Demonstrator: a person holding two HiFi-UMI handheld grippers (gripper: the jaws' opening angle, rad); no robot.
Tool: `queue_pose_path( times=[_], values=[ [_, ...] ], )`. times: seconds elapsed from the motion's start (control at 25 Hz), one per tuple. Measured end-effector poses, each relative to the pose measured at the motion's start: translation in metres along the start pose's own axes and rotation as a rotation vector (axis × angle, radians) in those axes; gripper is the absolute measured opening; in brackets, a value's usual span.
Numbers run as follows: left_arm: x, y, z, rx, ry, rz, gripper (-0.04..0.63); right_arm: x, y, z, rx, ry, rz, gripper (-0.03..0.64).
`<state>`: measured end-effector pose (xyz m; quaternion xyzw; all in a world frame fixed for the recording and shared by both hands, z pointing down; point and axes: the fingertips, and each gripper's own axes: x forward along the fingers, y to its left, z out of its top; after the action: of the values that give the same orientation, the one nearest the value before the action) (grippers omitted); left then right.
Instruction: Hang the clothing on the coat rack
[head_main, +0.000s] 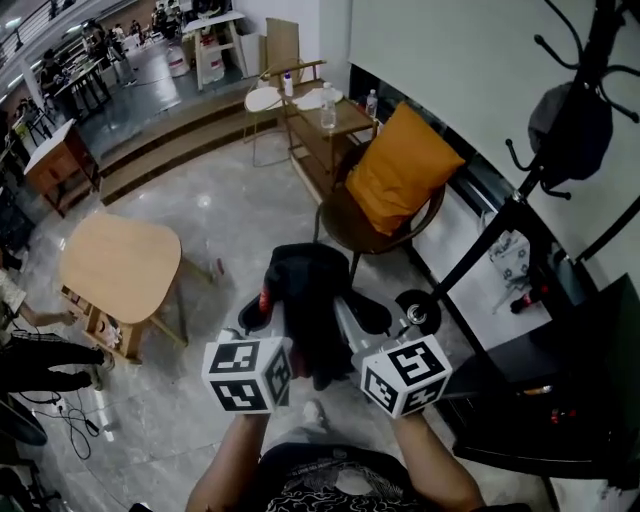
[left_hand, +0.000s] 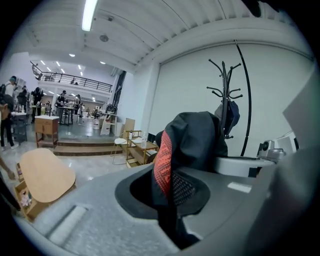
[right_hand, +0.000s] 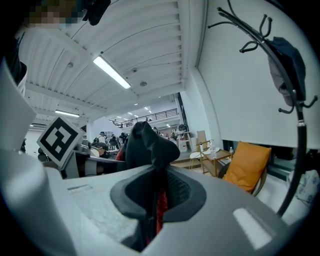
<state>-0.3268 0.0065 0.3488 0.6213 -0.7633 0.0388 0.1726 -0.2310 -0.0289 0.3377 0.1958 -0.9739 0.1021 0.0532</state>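
Clothing (head_main: 310, 300), pinched by the left hand-held gripper (left_hand: 170, 200) and right hand-held gripper (right_hand: 155, 200), sits left of the coat rack (left_hand: 224, 82), the right one nearer.

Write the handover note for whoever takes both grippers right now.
Left gripper: shut on the black garment.
Right gripper: shut on the same garment.
The garment is bunched between both, off the floor. The coat rack stands ahead to the right, with a dark item already on it.
Done: garment in hand.
Left: carry it over and hang it on a free hook.
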Motion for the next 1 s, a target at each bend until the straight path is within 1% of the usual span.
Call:
queue_pose_path(
  times=[0.48, 0.76, 1.0],
  values=[
    [0.060, -0.050, 0.009, 0.066, 0.032, -0.240, 0.028, -0.022, -0.061, 0.009, 0.028, -0.056, -0.251, 0.029],
    [0.085, -0.095, 0.013, 0.113, 0.044, -0.399, 0.028, -0.051, -0.097, 0.015, 0.041, -0.093, -0.413, 0.029],
    [0.097, -0.132, 0.017, 0.155, 0.041, -0.495, 0.028, -0.075, -0.122, 0.022, 0.039, -0.126, -0.514, 0.029]
  ],
)
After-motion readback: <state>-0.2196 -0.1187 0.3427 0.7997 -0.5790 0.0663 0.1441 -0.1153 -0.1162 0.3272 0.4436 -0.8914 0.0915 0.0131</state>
